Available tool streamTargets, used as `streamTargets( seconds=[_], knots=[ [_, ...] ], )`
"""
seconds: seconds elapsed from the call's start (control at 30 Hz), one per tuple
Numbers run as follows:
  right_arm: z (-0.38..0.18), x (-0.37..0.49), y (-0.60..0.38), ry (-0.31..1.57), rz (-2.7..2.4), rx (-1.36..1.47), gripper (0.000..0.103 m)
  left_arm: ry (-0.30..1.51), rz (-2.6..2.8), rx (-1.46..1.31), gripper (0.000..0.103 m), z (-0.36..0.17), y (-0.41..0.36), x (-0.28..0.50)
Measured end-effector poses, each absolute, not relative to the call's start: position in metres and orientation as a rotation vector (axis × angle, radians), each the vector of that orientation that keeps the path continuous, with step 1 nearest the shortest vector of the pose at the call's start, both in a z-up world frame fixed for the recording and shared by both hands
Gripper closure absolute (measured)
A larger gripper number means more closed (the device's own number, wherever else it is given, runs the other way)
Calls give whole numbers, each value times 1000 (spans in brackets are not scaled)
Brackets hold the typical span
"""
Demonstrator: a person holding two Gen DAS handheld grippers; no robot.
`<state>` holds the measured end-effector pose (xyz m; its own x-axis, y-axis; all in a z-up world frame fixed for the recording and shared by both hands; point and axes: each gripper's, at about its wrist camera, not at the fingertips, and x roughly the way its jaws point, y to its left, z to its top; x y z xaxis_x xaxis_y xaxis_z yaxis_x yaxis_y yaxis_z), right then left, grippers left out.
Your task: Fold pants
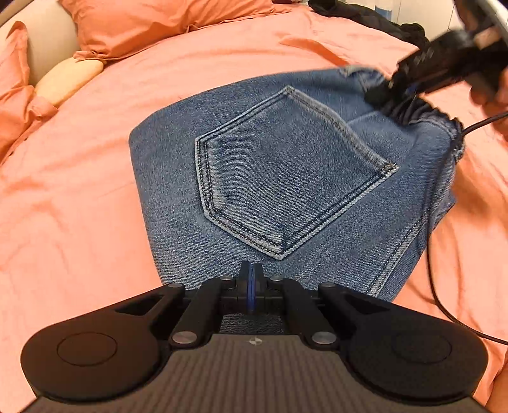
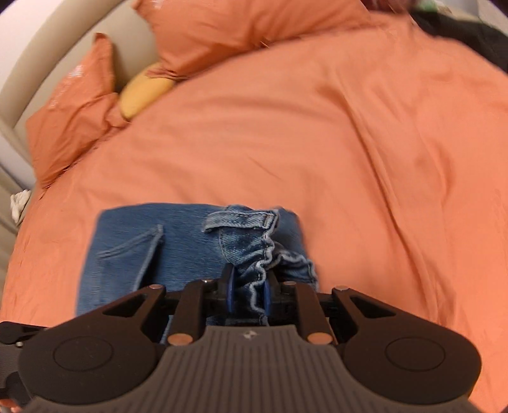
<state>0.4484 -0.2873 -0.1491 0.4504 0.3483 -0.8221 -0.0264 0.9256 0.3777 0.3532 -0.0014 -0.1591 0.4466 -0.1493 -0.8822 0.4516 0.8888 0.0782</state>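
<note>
Left wrist view: set just behind the left gripper (image 1: 251,286), aimed steeply down and forward along its fingers; the jeans (image 1: 285,178) are seen from close above.
Right wrist view: set just behind the right gripper (image 2: 249,292), aimed down and forward; the jeans (image 2: 177,247) are seen at close range.
Far field: the pillows (image 1: 152,25) at the bed's head are faced by both.
Shared: jeans, orange bed (image 2: 317,127), pillows (image 2: 222,31); the right gripper (image 1: 397,92) is caught in the left view.
</note>
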Motion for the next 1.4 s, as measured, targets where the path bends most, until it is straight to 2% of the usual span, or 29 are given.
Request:
streamTargets(
  seconds=[0.17,0.2,0.23,0.27,0.33,0.43,0.5,0.7,0.9,1.1,1.13,1.17,1.2,1.23,1.27,1.4],
  knots=[
    [-142,453,-271,1088,216,250,86,1044,-385,337,103,-153,-2,356],
    [-135,450,-265,1078,221,202,82,1037,-385,347,103,-152,-3,354],
    [-127,444,-265,1065,217,159,73,1028,-380,350,97,-150,-3,352],
    [-118,438,-262,1038,223,120,69,1011,-378,340,88,-146,-2,350],
    [-98,418,-261,974,252,36,69,980,-383,309,82,-140,-3,343],
    [-77,385,-252,903,317,-69,70,958,-390,308,79,-134,-3,335],
    [-70,361,-242,879,375,-135,75,956,-385,322,76,-134,-2,330],
    [-95,327,-227,895,386,-314,75,972,-345,315,71,-144,14,315],
    [-133,329,-241,940,325,-243,75,991,-332,260,70,-157,23,309],
    [-126,333,-241,928,255,-152,75,995,-313,251,70,-154,22,312],
    [-119,330,-244,911,243,-117,72,985,-313,244,68,-149,24,311],
    [-112,324,-249,894,242,-63,68,973,-300,230,58,-146,28,307],
    [-107,319,-256,883,236,10,51,956,-282,211,50,-142,34,305],
    [-103,314,-262,876,221,81,33,934,-266,185,33,-138,40,303],
    [-102,307,-269,870,203,149,30,917,-254,152,29,-135,49,303],
    [-121,299,-294,917,164,385,32,945,-208,-10,29,-137,78,319]
  ],
)
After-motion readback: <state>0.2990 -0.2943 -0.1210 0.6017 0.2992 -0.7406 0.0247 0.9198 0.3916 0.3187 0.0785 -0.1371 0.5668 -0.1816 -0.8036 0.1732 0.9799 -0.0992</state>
